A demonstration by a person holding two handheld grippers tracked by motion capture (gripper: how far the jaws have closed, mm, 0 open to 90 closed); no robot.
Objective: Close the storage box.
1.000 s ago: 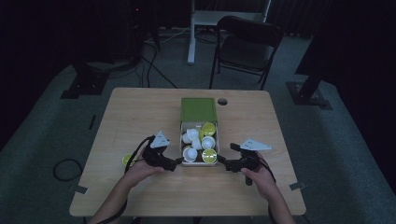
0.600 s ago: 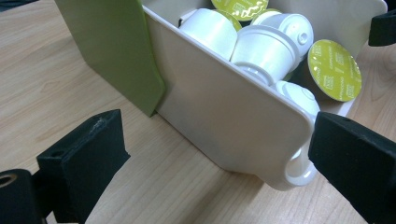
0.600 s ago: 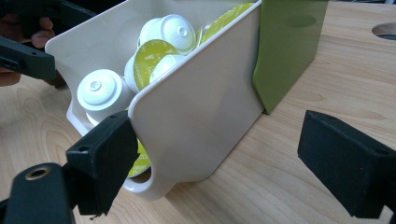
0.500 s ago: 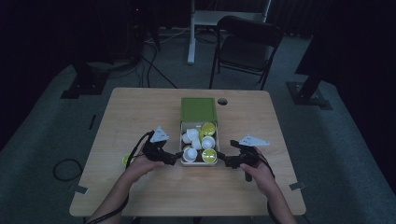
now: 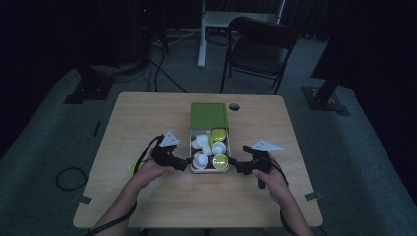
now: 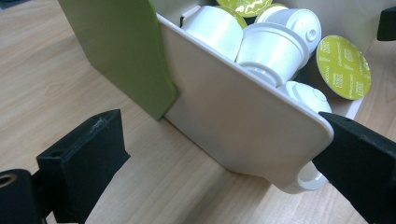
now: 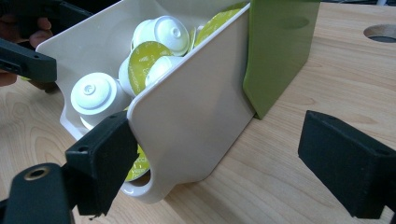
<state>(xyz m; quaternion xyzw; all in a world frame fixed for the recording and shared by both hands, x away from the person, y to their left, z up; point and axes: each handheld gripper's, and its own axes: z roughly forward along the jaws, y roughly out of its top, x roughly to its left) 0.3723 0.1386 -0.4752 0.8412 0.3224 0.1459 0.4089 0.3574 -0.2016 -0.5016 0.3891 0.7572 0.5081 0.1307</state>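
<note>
High view: a white tray (image 5: pixel 210 168) full of coffee pods (image 5: pixel 220 160) is seen in the middle of the wooden bench (image 5: pixel 147 113). The tray is pulled partly out of a green sleeve (image 5: pixel 209 115), which lies on the bench just behind it. Some pods are shown with white bottoms up, and some with yellow-green lids up.

The left claw (image 5: pixel 183 162) is held at the tray's left front corner, and the right claw (image 5: pixel 235 167) is held at its right front corner. Both are gripped by a person's hands, and the forearms are seen coming in from the bottom edge.

Left gripper view: the left claw (image 6: pixel 224 158) is spread wide open. One jaw is seen touching the rounded corner of the tray's white wall, and the other jaw is well apart from it, over bare wood. Nothing is pinched.

Right gripper view: the right claw (image 7: pixel 210 154) is spread wide open too. One jaw is pressed against the tray's front corner, and the other is kept apart beside the green sleeve. Nothing is pinched by it.
</note>
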